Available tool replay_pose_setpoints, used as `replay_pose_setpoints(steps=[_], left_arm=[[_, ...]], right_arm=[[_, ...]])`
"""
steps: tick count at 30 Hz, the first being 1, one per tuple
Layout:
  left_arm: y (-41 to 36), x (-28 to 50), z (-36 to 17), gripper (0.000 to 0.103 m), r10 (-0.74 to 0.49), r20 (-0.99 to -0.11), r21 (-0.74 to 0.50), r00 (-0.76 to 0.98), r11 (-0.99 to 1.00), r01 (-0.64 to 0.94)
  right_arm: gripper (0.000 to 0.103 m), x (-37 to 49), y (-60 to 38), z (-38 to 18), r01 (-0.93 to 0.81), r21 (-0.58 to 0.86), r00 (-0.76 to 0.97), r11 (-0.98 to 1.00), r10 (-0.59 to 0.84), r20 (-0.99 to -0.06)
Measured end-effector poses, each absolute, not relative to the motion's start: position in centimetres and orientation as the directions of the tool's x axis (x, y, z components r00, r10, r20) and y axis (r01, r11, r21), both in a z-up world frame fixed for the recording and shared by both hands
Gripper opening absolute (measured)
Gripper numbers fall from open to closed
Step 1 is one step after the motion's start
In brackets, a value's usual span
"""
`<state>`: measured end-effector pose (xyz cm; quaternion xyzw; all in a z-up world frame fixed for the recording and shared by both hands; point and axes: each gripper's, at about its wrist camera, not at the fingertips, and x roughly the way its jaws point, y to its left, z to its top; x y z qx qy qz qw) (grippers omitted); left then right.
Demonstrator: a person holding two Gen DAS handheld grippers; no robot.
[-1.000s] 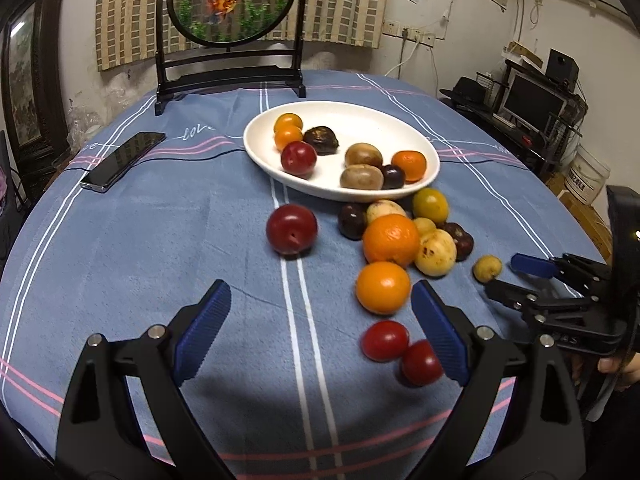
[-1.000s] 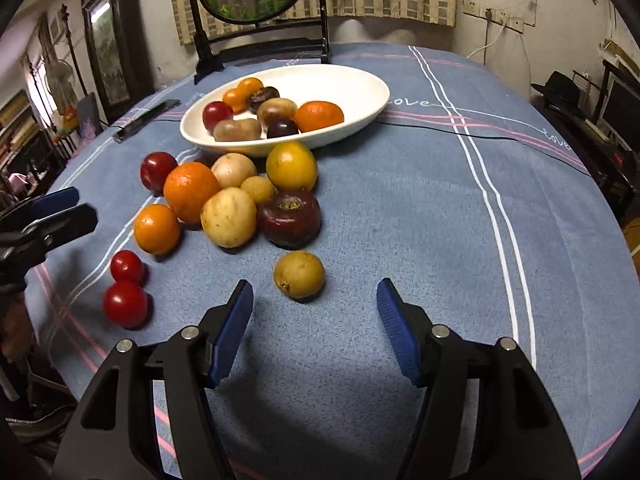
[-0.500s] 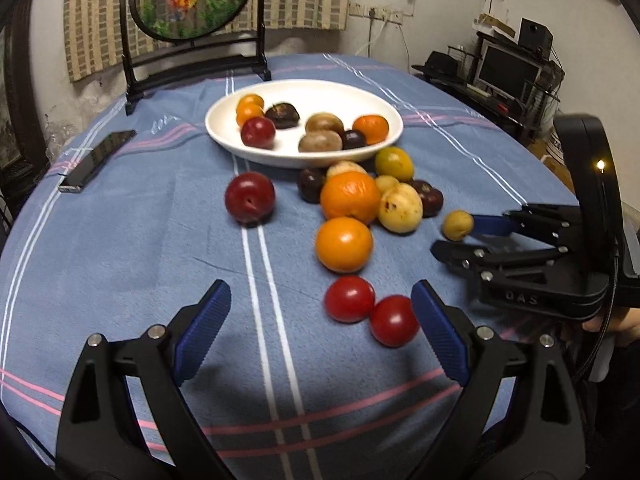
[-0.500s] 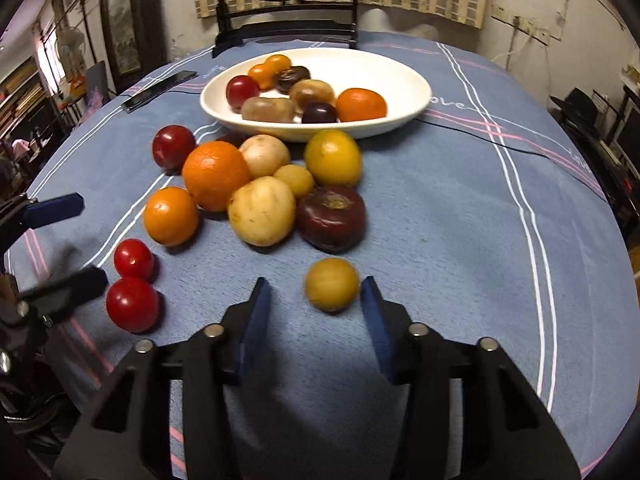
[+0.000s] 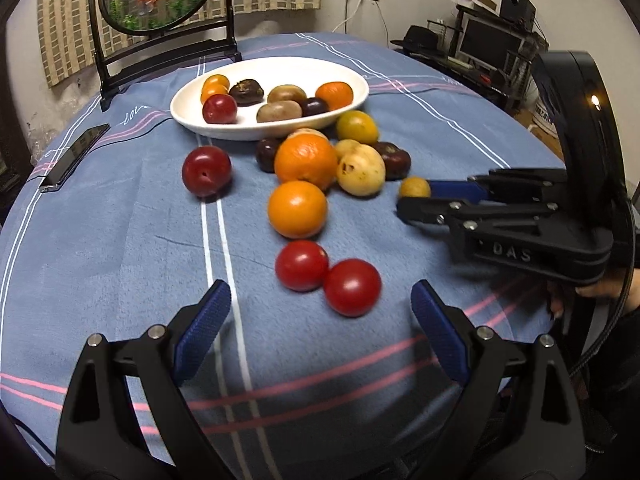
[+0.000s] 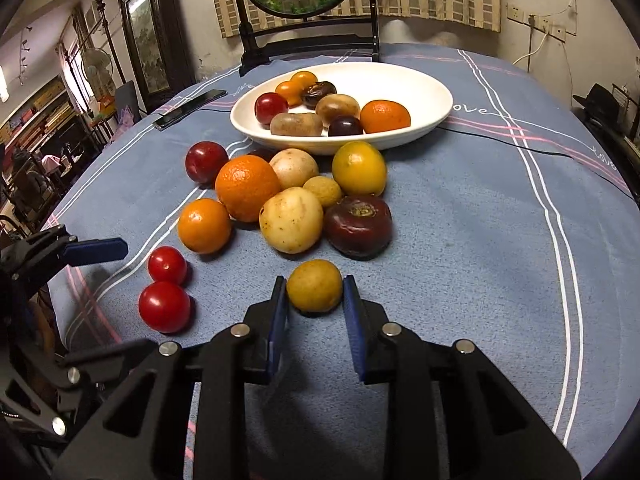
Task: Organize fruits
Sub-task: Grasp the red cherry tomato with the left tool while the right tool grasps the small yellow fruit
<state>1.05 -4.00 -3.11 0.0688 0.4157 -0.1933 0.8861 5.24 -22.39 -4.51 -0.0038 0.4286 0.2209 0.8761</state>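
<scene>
A small yellow fruit (image 6: 314,285) lies on the blue cloth between the fingertips of my right gripper (image 6: 314,294); the pads touch or nearly touch both its sides. It also shows in the left wrist view (image 5: 414,188), with the right gripper (image 5: 416,196) around it. My left gripper (image 5: 320,320) is open and empty, just behind two red tomatoes (image 5: 328,276). A white bowl (image 6: 424,92) holds several fruits. Oranges (image 6: 246,186), potatoes (image 6: 291,219) and a dark fruit (image 6: 357,225) lie loose in front of it.
A black phone (image 5: 74,156) lies at the left on the blue tablecloth. A round framed screen on a black stand (image 5: 168,40) stands behind the bowl. A red plum (image 5: 206,171) sits apart at the left. A black cable (image 6: 520,146) crosses the cloth at the right.
My right gripper moved forward and closed its jaws around the small yellow fruit. My left gripper moved toward the two tomatoes and stayed open.
</scene>
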Motion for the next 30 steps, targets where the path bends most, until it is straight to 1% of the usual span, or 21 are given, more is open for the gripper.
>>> replay_pose_setpoints(steps=[4,5,6,7,9,15,19,22,24,25,26,30], left_arm=[[-4.3,1.0,-3.5,0.091,-0.273,-0.775,-0.036,0.569,0.919,0.392],[-4.5,1.1,-3.7,0.087,-0.269,-0.782,-0.037,0.562,0.92,0.389],[-4.7,1.2,-4.0,0.081,-0.269,-0.79,-0.041,0.551,0.92,0.39],[-4.7,1.2,-4.0,0.079,-0.28,-0.789,-0.053,0.547,0.918,0.394],[-5.1,1.3,-3.9,0.067,-0.284,-0.787,-0.056,0.548,0.917,0.395],[-6.1,1.8,-4.3,0.051,-0.212,-0.787,0.015,0.58,0.933,0.36],[-6.2,2.1,-4.3,0.051,-0.206,-0.79,0.021,0.578,0.932,0.361],[-6.1,2.2,-4.2,0.048,-0.211,-0.791,0.015,0.574,0.932,0.363],[-6.0,2.1,-4.2,0.042,-0.227,-0.794,0.001,0.565,0.928,0.373],[-5.9,1.9,-4.1,0.038,-0.249,-0.795,-0.018,0.554,0.921,0.388],[-5.8,1.7,-4.0,0.031,-0.263,-0.794,-0.025,0.548,0.915,0.403],[-5.3,1.5,-3.8,0.031,-0.261,-0.789,-0.029,0.556,0.92,0.39]], right_arm=[[0.028,5.2,-22.4,-4.6,-0.396,0.186,0.529,0.899,0.389,-0.754],[0.028,5.2,-22.3,-4.6,-0.395,0.187,0.528,0.899,0.389,-0.755],[0.028,5.2,-22.3,-4.7,-0.396,0.186,0.526,0.899,0.388,-0.757],[0.028,5.2,-22.3,-4.7,-0.396,0.184,0.525,0.9,0.386,-0.758],[0.028,5.3,-22.2,-4.7,-0.394,0.182,0.526,0.901,0.384,-0.758],[0.028,5.3,-22.3,-4.7,-0.398,0.191,0.525,0.897,0.393,-0.754],[0.028,5.2,-22.3,-4.7,-0.402,0.191,0.522,0.896,0.395,-0.756],[0.028,5.2,-22.3,-4.6,-0.4,0.192,0.522,0.896,0.395,-0.756],[0.028,5.2,-22.3,-4.6,-0.398,0.19,0.525,0.898,0.392,-0.755],[0.028,5.2,-22.3,-4.6,-0.396,0.188,0.528,0.899,0.39,-0.754],[0.028,5.3,-22.4,-4.6,-0.393,0.187,0.532,0.901,0.388,-0.753],[0.028,4.9,-22.3,-4.5,-0.393,0.166,0.546,0.905,0.375,-0.749]])
